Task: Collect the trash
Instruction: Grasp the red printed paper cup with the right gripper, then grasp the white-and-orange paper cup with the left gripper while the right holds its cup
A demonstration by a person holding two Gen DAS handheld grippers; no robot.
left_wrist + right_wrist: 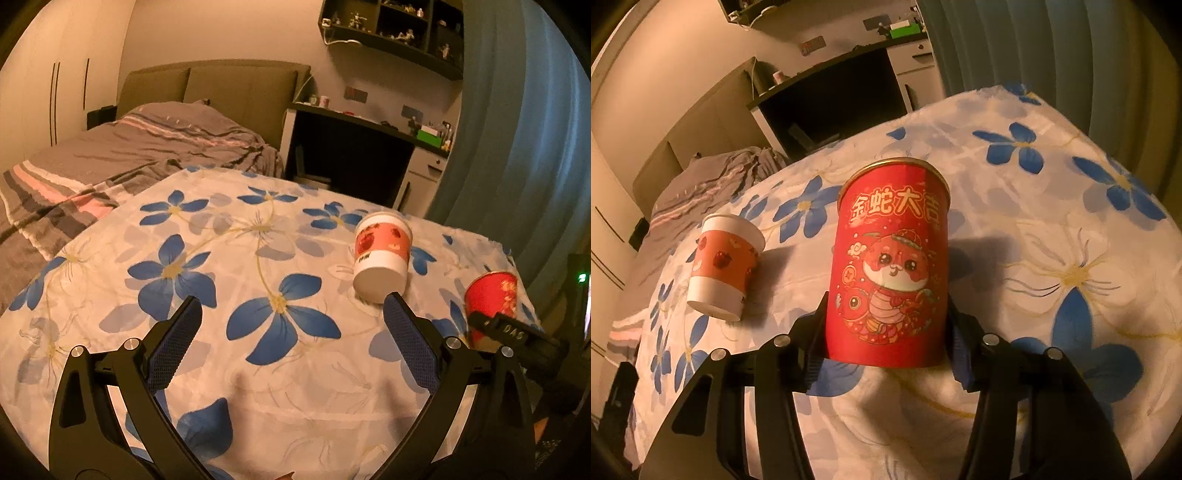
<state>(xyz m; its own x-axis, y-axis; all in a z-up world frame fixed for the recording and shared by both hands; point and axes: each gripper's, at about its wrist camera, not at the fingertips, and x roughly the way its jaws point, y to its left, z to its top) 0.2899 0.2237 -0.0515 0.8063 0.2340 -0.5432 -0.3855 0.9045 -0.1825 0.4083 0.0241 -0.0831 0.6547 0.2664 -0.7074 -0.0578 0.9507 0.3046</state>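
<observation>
Right wrist view: my right gripper (886,332) grips the red cylindrical cartoon-snake can (890,258).
Its jaws clamp the can's base on the flower-print counter (1052,221); my left gripper (291,314) gapes empty near the tipped white-and-red paper cup (382,251).

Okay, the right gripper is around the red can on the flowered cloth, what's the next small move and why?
Probably lift the red can straight up. The right gripper has a finger against each side of the can's lower body, so it looks gripped. The paper cup stands apart to the side, and the left gripper is open over bare cloth.
</observation>
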